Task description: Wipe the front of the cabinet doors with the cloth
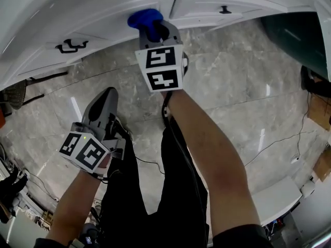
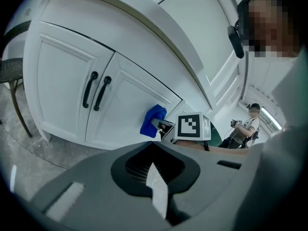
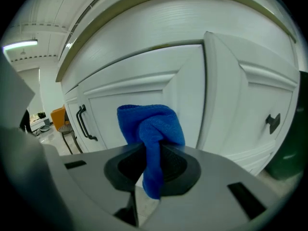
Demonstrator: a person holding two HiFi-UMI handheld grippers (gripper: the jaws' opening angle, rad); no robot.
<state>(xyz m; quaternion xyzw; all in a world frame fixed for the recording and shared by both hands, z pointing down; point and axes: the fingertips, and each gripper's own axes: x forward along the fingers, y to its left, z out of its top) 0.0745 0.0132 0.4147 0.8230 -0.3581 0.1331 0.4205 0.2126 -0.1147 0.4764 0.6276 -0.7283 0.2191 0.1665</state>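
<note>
A person's grey plastic right gripper (image 3: 151, 166) is clamped on a bunched bright blue microfibre cloth (image 3: 150, 126). It holds the cloth against a white panelled cabinet door (image 3: 144, 88), beside the seam with the next door. The left gripper (image 1: 105, 100) hangs low over the grey marble-look floor (image 1: 232, 87), jaws closed on nothing. Wiping seems under way. No marks show which doors are done, so most is probably left.
</note>
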